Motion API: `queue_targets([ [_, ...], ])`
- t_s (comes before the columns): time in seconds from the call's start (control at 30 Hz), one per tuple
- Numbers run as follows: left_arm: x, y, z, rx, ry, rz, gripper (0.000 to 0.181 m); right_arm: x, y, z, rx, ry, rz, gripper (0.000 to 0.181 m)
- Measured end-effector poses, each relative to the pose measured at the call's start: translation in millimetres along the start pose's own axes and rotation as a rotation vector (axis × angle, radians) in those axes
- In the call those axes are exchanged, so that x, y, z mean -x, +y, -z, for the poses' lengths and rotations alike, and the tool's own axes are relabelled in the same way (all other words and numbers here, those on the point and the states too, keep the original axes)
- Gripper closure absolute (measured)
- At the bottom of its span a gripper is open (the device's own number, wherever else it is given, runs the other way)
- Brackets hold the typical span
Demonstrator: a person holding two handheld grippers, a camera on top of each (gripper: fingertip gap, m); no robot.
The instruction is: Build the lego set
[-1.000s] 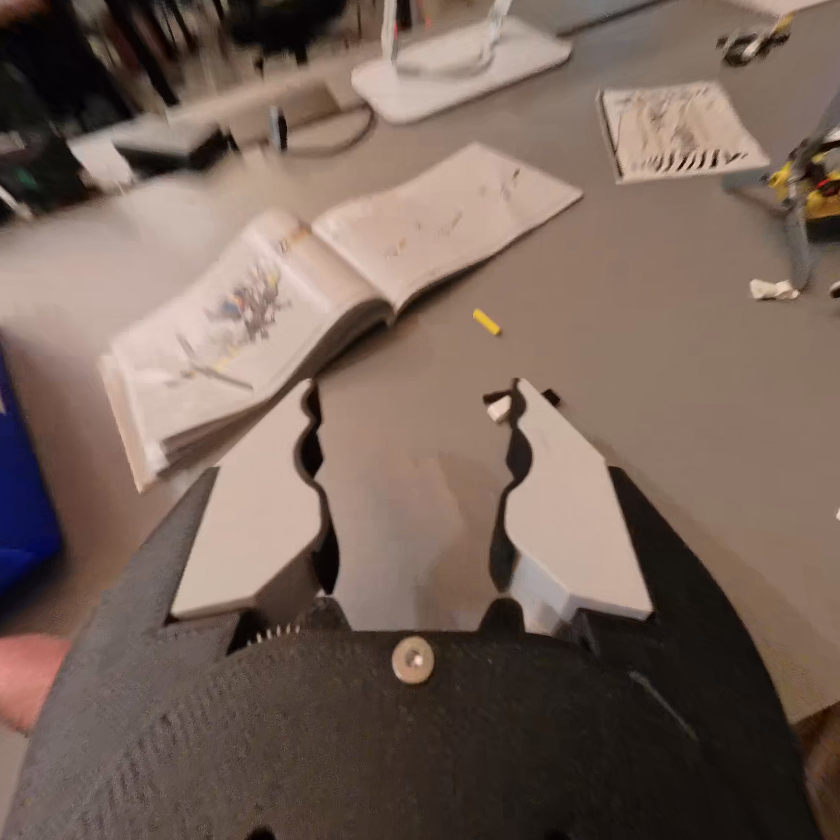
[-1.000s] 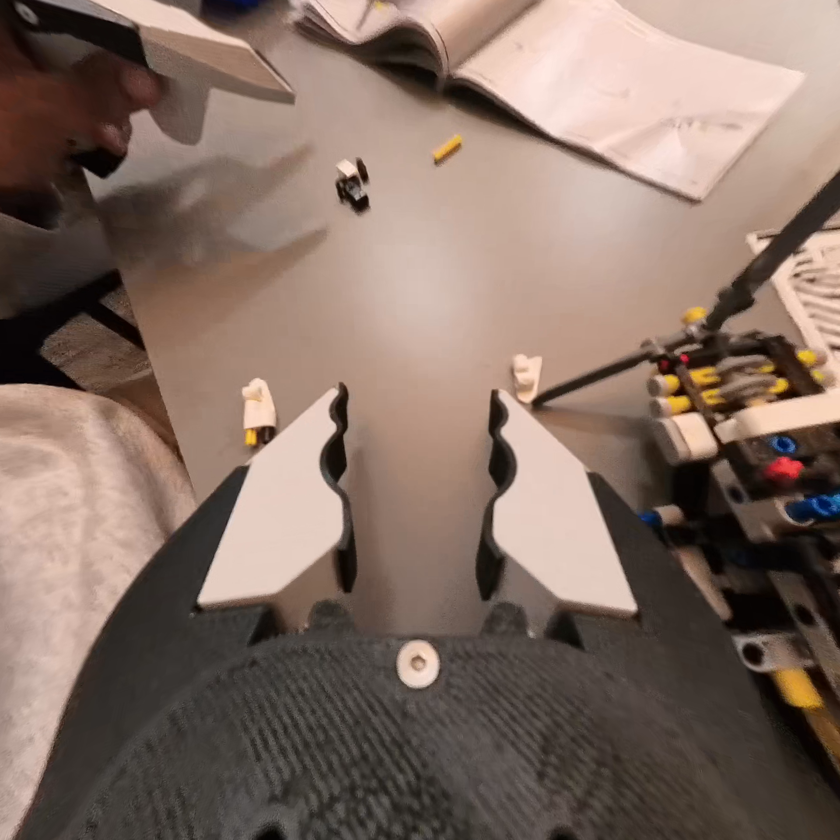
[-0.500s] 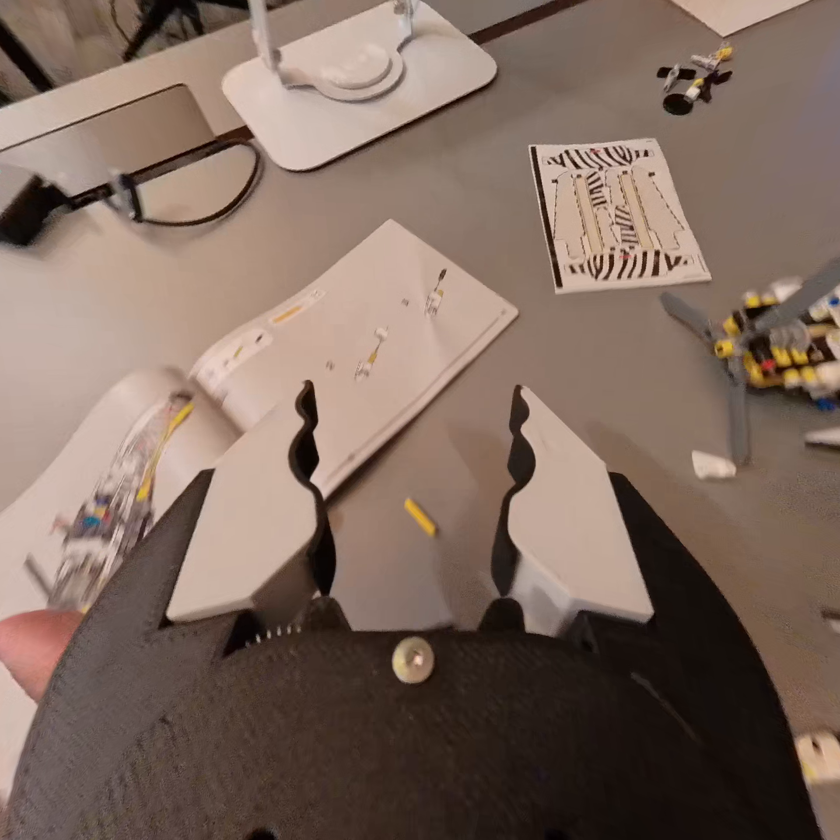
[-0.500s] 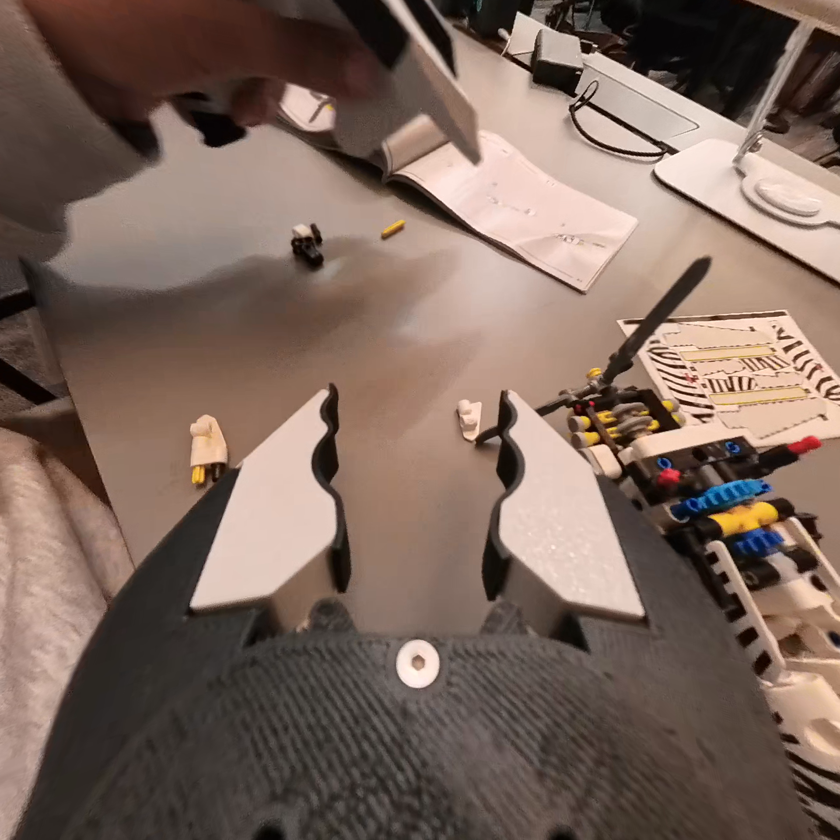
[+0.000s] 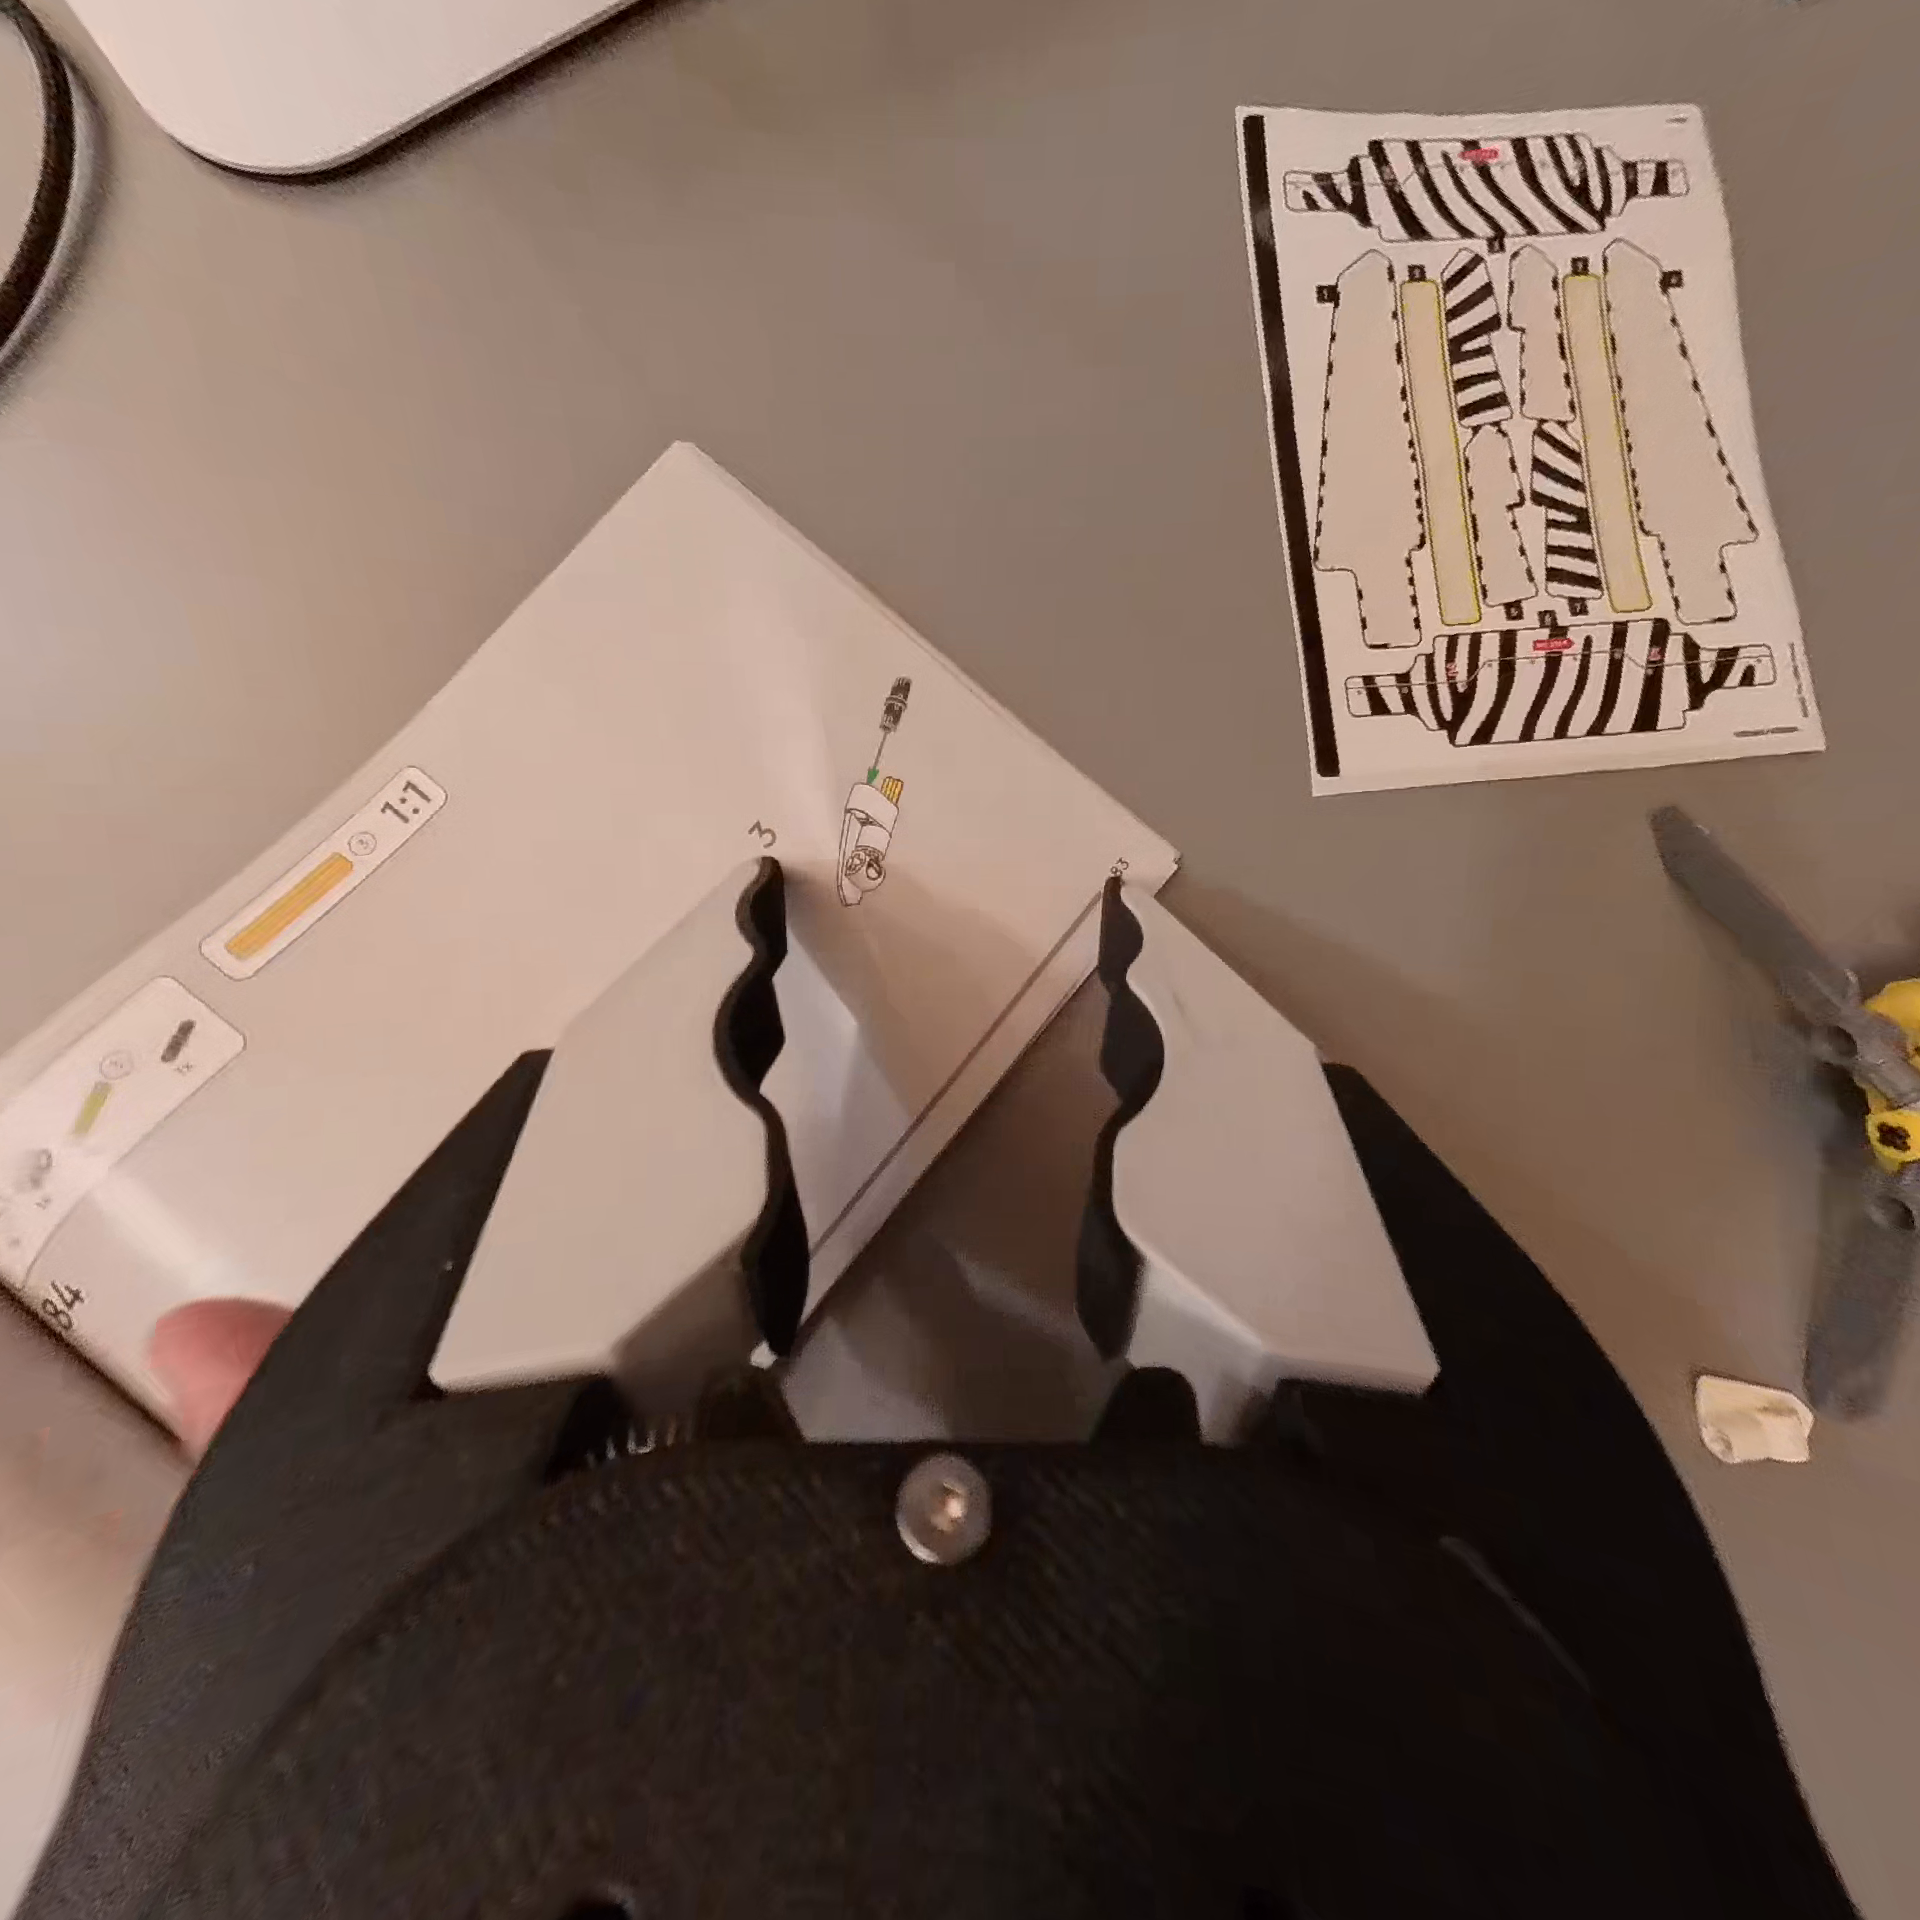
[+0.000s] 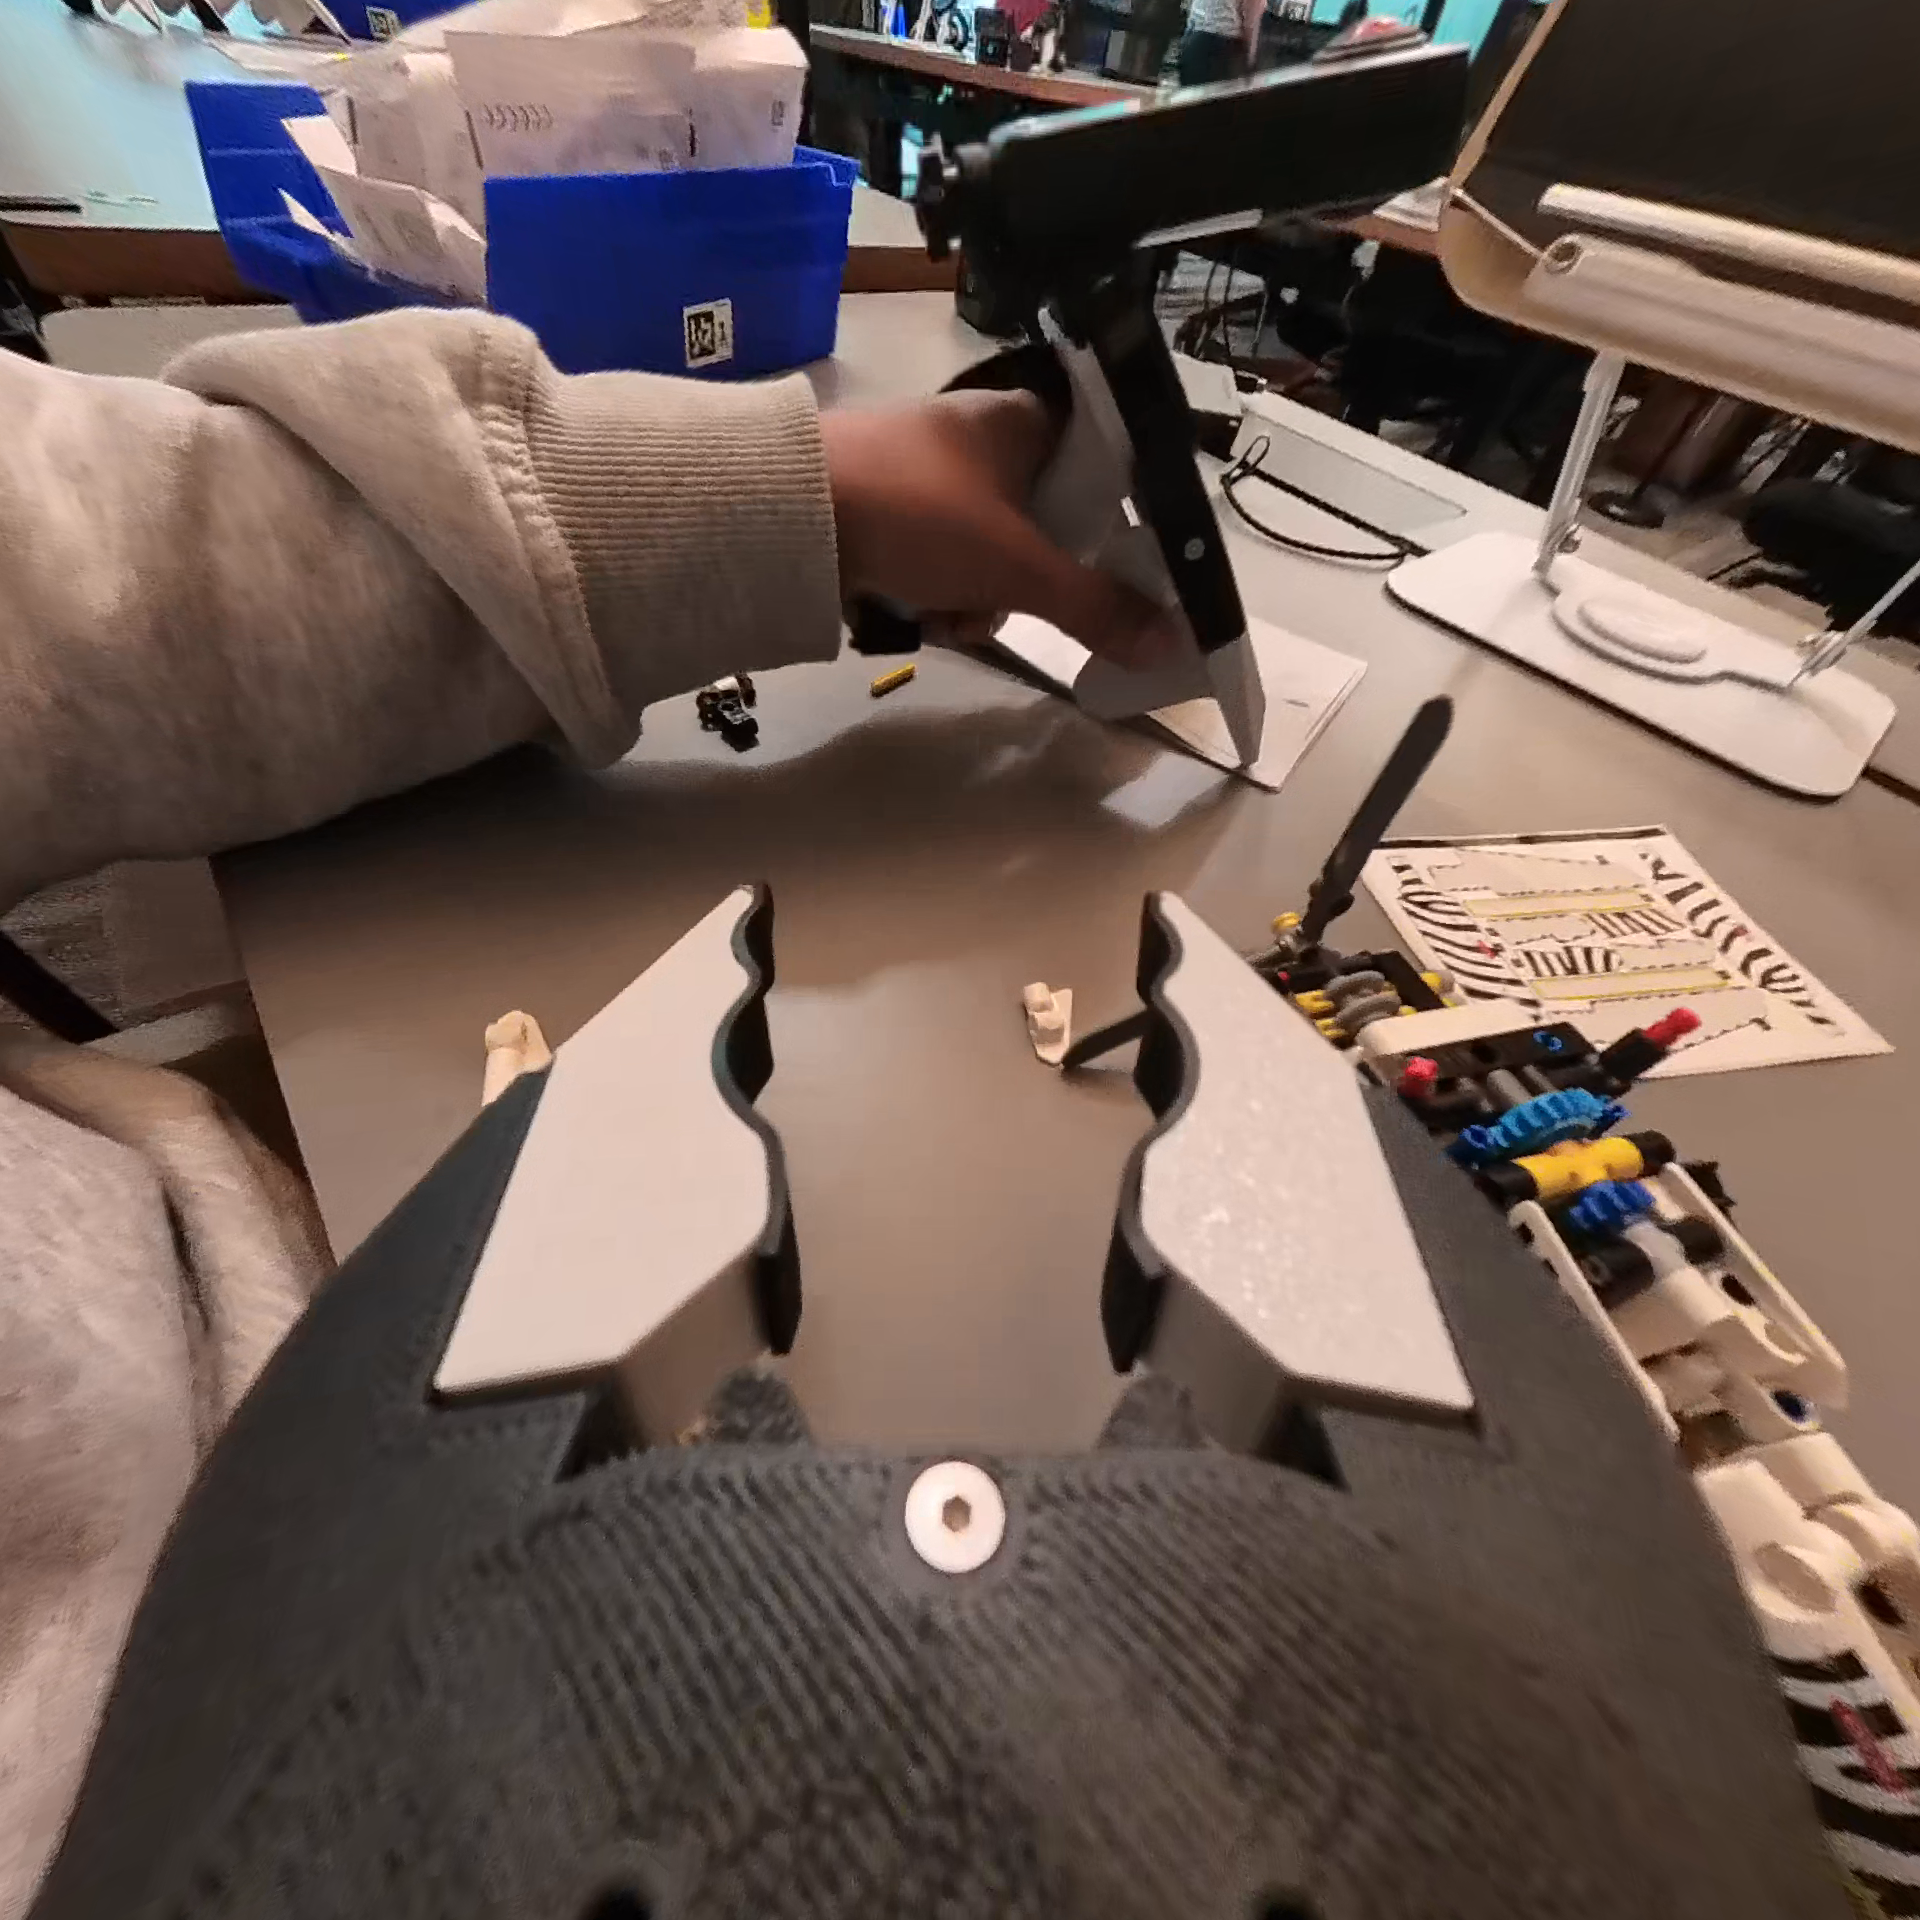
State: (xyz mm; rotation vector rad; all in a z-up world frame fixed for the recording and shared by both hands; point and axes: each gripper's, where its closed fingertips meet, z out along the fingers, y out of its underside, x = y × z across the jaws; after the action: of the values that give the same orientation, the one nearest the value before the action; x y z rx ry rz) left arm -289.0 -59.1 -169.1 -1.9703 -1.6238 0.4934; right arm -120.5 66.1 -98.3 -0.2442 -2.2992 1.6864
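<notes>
Table point(image 6: 935, 852): grey, bearing all items below.
Lego model point(image 6: 1558, 1174): lay at the table's right side, just beside the right gripper; long axis ran from near right to far centre, a dark blade point(image 6: 1382, 800) at its far end pointing up and away. White beams, black frame, blue gears, yellow and red pins; zebra striping at its near end.
Instruction booklet point(image 5: 582, 821): open, flat, one corner pointing toward the sticker sheet.
Sticker sheet point(image 5: 1517, 436): zebra-patterned, flat, just beyond the model's far end.
Lamp base point(image 6: 1652, 644): white, at the far right.
Blue bin point(image 6: 665, 260): far left, holding papers.
Left gripper point(image 5: 935, 894): fingers spread wide, empty, tips down over the booklet's corner.
Right gripper point(image 6: 951, 904): fingers spread wide, empty, above bare table.
Loose parts: white piece point(image 6: 1044, 1018) between the right gripper's fingertips and the model; another white piece point(image 6: 509, 1049) left of it; black piece point(image 6: 727, 707) and yellow pin point(image 6: 894, 677) under the sleeve point(image 6: 416, 561).
</notes>
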Motion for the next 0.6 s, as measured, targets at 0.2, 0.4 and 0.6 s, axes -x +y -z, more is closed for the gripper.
queue_targets([
  [0.2,-11.6,2.1,3.6,0.014,0.107,0.012,0.181,0.7,1.1,-0.9,0.008,-0.013,-0.007,0.112],
  [0.4,-10.8,2.6,4.8,-0.006,0.159,0.072,0.181,0.5,1.8,-1.7,0.014,-0.017,-0.014,0.114],
  [0.6,9.9,-3.8,18.8,-0.068,0.026,0.022,0.181,1.2,3.2,-3.1,0.026,-0.017,-0.006,0.114],
])
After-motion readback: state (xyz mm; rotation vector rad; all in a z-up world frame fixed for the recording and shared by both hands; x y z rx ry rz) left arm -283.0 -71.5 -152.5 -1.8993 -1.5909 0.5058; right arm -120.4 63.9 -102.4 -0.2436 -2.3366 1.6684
